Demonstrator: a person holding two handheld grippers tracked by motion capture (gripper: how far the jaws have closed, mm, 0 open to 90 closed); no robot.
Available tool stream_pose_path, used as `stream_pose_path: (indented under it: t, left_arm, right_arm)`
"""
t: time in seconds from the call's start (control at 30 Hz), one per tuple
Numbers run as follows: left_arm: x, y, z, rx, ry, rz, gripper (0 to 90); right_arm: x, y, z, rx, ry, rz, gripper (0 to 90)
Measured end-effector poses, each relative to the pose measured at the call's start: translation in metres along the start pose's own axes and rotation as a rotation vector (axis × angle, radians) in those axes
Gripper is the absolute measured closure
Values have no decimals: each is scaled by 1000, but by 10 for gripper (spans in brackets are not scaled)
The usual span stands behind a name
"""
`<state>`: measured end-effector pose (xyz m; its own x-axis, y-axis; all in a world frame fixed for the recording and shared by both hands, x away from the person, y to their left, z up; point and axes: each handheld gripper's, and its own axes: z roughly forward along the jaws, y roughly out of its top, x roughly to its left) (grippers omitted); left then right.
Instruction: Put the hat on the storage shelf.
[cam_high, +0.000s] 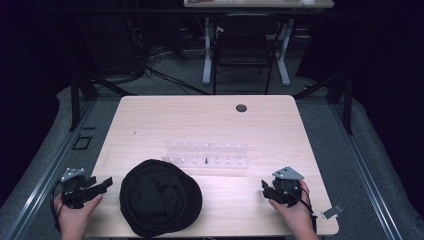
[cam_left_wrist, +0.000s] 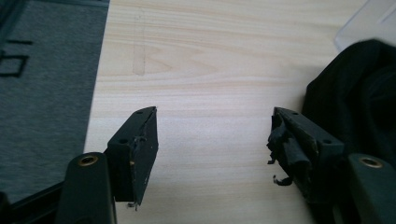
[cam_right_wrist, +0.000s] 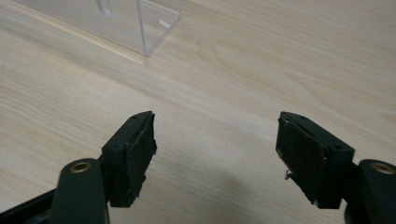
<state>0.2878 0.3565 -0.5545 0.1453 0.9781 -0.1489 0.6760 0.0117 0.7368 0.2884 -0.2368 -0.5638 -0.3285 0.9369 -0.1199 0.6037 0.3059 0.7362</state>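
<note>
A black hat (cam_high: 160, 197) lies on the near half of the light wooden table (cam_high: 200, 120). Behind it stands a clear acrylic rack (cam_high: 207, 155) with a small dark piece in one slot. My left gripper (cam_high: 105, 184) is held at the table's near left corner, pointing toward the hat, and it is open. In the left gripper view the left gripper (cam_left_wrist: 215, 112) has nothing between its jaws, and the hat (cam_left_wrist: 359, 102) lies just beside the right-hand jaw. My right gripper (cam_high: 265, 188) rests near the front right, open. In the right gripper view the right gripper (cam_right_wrist: 217, 116) is over bare wood, with the rack's corner (cam_right_wrist: 116, 18) ahead.
A round cable hole (cam_high: 241, 108) sits near the table's far edge. A small grey tag (cam_high: 331, 212) lies at the near right corner. Grey carpet (cam_left_wrist: 42, 93) borders the table's left edge. A dark chair (cam_high: 244, 50) and desk legs stand beyond the table.
</note>
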Motion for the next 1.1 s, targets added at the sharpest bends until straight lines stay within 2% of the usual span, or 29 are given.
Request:
stream_pose_path:
  t: [0.07, 0.27, 0.3, 0.33, 0.37, 0.4, 0.43, 0.47, 0.53, 0.57, 0.67, 0.73, 0.83, 0.87, 1.0, 1.1]
  left_arm:
    - [-2, 0, 1, 6, 6, 19, 339]
    - [-3, -1, 0, -1, -30, -5, 351]
    - [-4, 0, -3, 0, -27, -1, 351]
    - [-4, 0, -3, 0, -27, -1, 351]
    - [-4, 0, -4, -1, -28, 0, 351]
    - [-5, 0, -4, 2, -46, -11, 356]
    - [-7, 1, -4, -2, -73, -19, 407]
    - [-7, 1, -4, -2, -73, -19, 433]
    - [-11, 3, -6, 7, -66, 19, 468]
    - [-12, 5, -7, 9, -66, 25, 481]
    - [-16, 9, -11, 2, -93, 25, 508]
    - [-18, 11, -13, 19, -111, 29, 506]
    - [-22, 10, -12, 37, -138, 52, 504]
    - [-26, 11, -13, 43, -142, 75, 530]
    - [-28, 14, -14, 45, -146, 91, 570]
    - [-29, 20, -17, 56, -118, 121, 570]
  right_arm:
    - [0, 0, 1, 5, -8, -4, 260]
    - [-4, 1, 3, 4, -5, 21, 269]
    - [-4, 1, 2, -2, 3, 26, 334]
    - [-4, 1, 2, -2, 3, 26, 334]
    - [-4, 1, 2, -4, 8, 31, 374]
    - [-4, 1, 1, -3, 3, 33, 394]
    - [-3, 1, -2, -6, 8, 29, 423]
    - [-3, 1, -2, -6, 8, 29, 423]
    - [-2, 2, -6, -10, -3, 30, 452]
    - [-2, 2, -7, -20, -5, 29, 461]
    - [-2, 2, -9, -23, -13, 33, 470]
    - [-3, 2, -9, -19, -9, 37, 478]
    - [-5, 2, -8, -13, 3, 42, 486]
    - [-7, 2, -9, -11, 17, 61, 493]
    - [-8, 2, -10, -13, 38, 92, 514]
    - [-5, 3, -13, -28, 31, 88, 539]
